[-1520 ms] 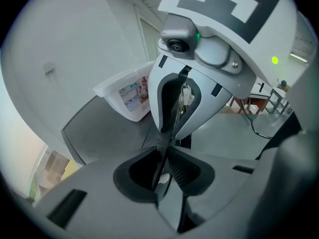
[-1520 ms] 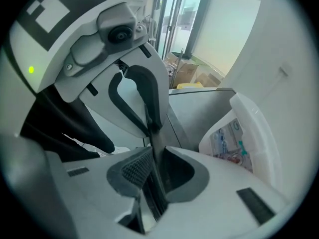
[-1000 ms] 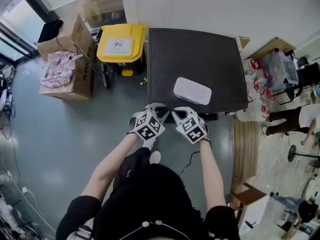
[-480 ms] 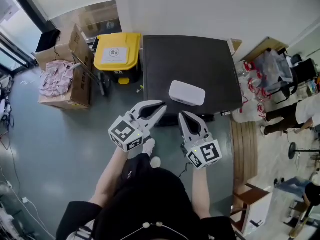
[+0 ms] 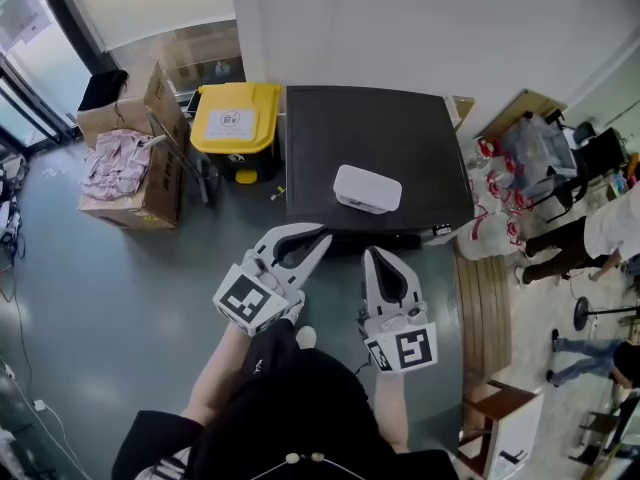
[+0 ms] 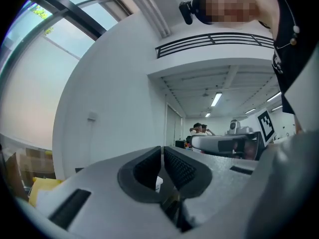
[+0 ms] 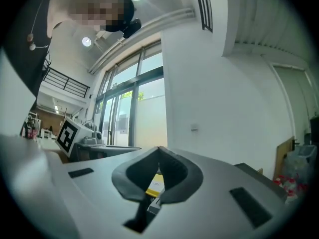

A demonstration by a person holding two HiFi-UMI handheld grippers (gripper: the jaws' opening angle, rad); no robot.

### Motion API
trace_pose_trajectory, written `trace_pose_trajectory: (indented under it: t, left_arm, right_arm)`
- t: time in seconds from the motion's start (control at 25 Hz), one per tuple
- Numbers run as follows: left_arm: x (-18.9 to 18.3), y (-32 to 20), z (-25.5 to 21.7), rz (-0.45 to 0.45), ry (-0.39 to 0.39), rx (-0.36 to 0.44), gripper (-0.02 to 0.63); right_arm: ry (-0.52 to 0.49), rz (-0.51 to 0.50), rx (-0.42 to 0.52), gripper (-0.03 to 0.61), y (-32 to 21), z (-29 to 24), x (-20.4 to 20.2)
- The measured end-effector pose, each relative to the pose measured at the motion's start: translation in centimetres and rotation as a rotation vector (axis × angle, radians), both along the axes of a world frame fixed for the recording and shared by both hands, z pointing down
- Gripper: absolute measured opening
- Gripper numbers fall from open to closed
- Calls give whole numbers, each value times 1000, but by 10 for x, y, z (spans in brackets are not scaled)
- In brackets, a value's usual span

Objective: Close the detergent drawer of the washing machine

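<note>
The washing machine (image 5: 370, 148) shows from above as a dark square top with a white box (image 5: 367, 189) on it. Its front face and detergent drawer are hidden from this angle. Both grippers hover in front of the machine's front edge, apart from it. The left gripper (image 5: 322, 236) has its jaws drawn together to a thin slit with nothing between them (image 6: 162, 151). To its right, the right gripper (image 5: 372, 253) is shut and empty (image 7: 159, 151). Both gripper views look out level at white walls, not at the machine.
A yellow-lidded bin (image 5: 234, 118) stands left of the machine, with cardboard boxes (image 5: 140, 158) further left. A wooden bench (image 5: 485, 298) and white bags (image 5: 480, 233) lie to the right. People (image 5: 590, 238) stand at the far right. Grey floor lies below me.
Both grippers have pulled back from the machine's front edge toward me and risen, tilting up to point level. They have also spread apart from each other.
</note>
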State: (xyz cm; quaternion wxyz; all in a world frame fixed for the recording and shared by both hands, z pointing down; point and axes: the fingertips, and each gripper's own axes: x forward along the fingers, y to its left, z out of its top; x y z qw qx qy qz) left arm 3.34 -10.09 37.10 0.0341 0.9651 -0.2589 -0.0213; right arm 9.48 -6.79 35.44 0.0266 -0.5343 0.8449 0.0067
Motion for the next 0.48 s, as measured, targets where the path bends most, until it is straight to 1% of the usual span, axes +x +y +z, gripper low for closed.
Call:
trace_pose_trajectory:
  t: [0.08, 0.16, 0.32, 0.4, 0.48]
  left_arm:
    - [3, 13, -5, 0, 5, 13, 23]
    - [4, 24, -10, -11, 14, 19, 23]
    - [-5, 39, -12, -78, 11, 6, 23]
    - [-10, 46, -13, -94, -8, 22, 23]
    - [-15, 54, -11, -110, -20, 19, 23]
  right_arm:
    - [-48, 2, 6, 3, 13, -4, 5]
    - [-68, 17, 7, 3, 27, -6, 11]
    - [-60, 47, 14, 3, 44, -14, 15]
    - [-62, 55, 18, 2, 51, -17, 14]
    - [-51, 59, 17, 2, 58, -19, 10]
